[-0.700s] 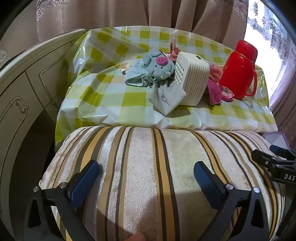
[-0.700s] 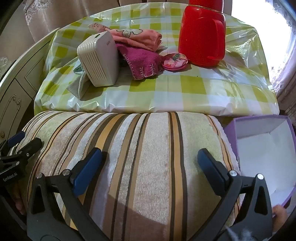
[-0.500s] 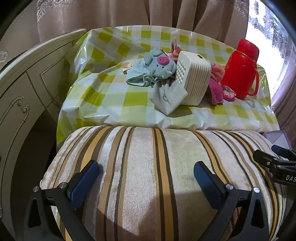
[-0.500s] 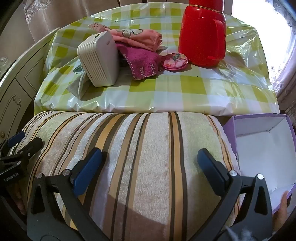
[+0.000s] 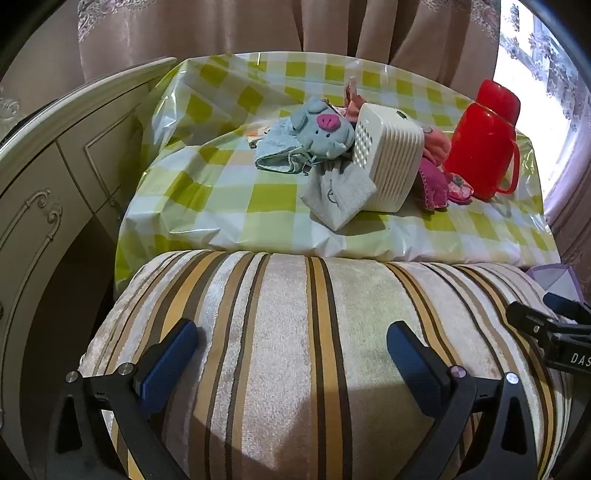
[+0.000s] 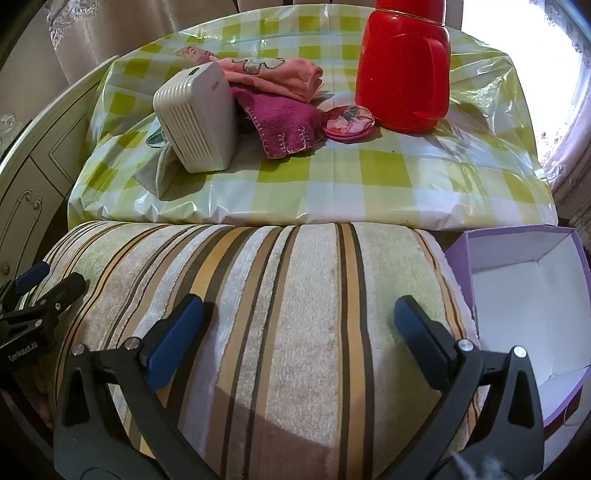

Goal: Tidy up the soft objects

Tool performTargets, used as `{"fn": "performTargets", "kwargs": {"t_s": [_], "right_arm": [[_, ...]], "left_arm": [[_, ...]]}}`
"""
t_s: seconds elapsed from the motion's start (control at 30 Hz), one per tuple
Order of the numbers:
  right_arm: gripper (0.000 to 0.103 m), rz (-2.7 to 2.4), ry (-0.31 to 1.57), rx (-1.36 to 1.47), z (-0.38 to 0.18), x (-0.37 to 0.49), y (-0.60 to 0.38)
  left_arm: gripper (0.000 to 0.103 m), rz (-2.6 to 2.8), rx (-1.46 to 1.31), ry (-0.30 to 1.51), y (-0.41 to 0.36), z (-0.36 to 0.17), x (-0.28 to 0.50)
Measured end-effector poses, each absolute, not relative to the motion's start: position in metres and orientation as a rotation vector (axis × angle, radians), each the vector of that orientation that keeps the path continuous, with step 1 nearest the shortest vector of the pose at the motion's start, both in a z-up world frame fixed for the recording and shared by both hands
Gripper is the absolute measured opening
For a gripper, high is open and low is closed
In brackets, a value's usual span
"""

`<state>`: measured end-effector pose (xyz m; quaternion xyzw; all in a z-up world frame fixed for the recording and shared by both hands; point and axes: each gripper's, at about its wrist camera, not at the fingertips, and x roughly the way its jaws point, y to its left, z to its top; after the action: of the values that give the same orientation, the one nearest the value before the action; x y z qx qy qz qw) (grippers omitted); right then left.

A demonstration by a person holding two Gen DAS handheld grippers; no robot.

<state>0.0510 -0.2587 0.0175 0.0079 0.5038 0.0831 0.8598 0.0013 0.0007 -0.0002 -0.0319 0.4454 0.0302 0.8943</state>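
Soft things lie on the checked table (image 5: 236, 192): a grey pig plush (image 5: 321, 129) on a pale blue cloth (image 5: 277, 151), a grey sock (image 5: 340, 195), a magenta towel (image 6: 280, 122), a folded pink cloth (image 6: 273, 75) and a small round pink pouch (image 6: 349, 122). My left gripper (image 5: 291, 350) and right gripper (image 6: 299, 330) both hover open over a striped cushion (image 6: 280, 295) in the foreground, side by side, with nothing between their fingers. An open purple box (image 6: 524, 295) with a white inside sits right of the cushion.
A white ribbed plastic device (image 5: 388, 162) stands among the soft things, leaning on the sock. A red jug (image 6: 404, 66) stands at the table's back right. A cream cabinet (image 5: 48, 184) is on the left, curtains (image 5: 258, 26) behind, and a bright window at right.
Both grippers have barely shifted over the cushion. More of the purple box shows in the right wrist view, and a hand at its lower right edge is gone.
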Motion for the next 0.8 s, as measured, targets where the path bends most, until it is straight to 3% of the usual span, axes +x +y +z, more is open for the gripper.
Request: {"fn": "performTargets", "kwargs": {"t_s": [0.8], "right_arm": [[0.103,0.172,1.042,0.013,0.0178,0.0503,-0.2589]], "left_arm": [[0.103,0.074,-0.063,0.906,-0.0008,-0.0002,0.0007]]}}
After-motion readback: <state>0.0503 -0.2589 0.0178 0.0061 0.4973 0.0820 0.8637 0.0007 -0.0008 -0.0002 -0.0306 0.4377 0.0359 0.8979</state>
